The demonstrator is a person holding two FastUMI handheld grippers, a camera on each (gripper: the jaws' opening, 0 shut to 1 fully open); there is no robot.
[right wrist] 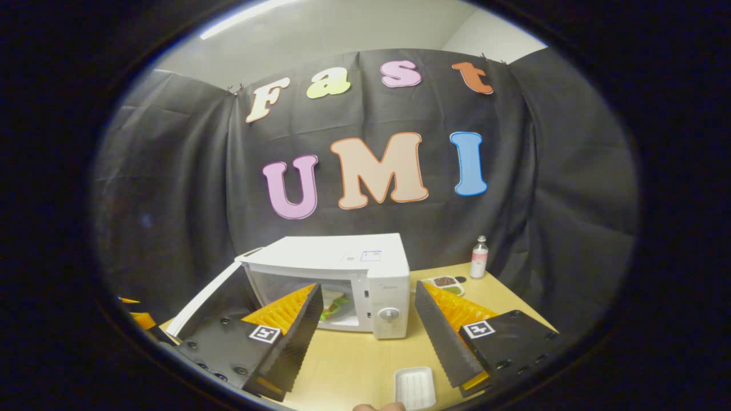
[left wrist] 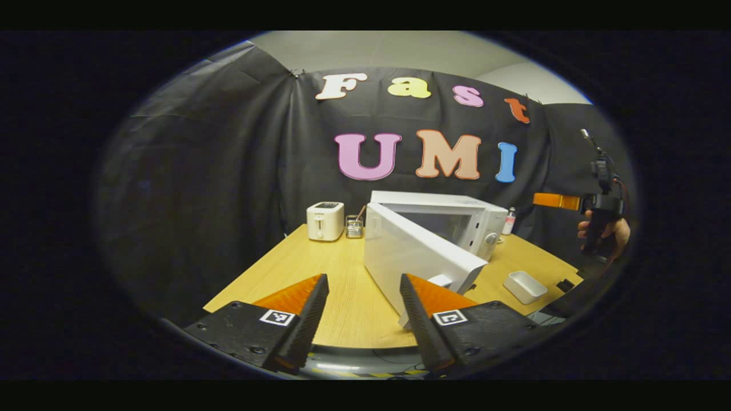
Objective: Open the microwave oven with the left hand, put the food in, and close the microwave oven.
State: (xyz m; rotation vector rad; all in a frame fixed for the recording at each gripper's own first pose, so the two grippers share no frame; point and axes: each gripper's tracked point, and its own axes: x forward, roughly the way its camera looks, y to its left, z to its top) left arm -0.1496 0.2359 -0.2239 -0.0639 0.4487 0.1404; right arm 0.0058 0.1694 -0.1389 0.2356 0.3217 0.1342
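Left gripper view gave me my left gripper [left wrist: 364, 311] low over the near edge of the wooden table [left wrist: 320, 268], its two fingers spread wide apart with nothing between them. Beyond them stood the white microwave oven [left wrist: 451, 222], its door [left wrist: 414, 257] swung open toward me on its left hinge. The door's free edge sat just behind my right-hand fingertip [left wrist: 412, 291]; I could not tell whether they touched. A white toaster [left wrist: 325, 221] stood near the table's far left corner, with a small wire rack [left wrist: 354, 226] just beside it. To the right of the oven lay an empty white tray [left wrist: 525, 286] on the table, and a small bottle [left wrist: 509, 221] stood behind the oven at the back. At the far right edge I saw a hand [left wrist: 608, 234] holding the other gripper up off the table.

Right gripper view showed my right gripper [right wrist: 368, 311] likewise with fingers held well apart and gripping nothing. Between them I looked straight into the oven's open cavity, where the food [right wrist: 334, 305], a sandwich with green filling, rested inside. A small dish of food [right wrist: 446, 283] lay on the table to the right of the oven, near the bottle.
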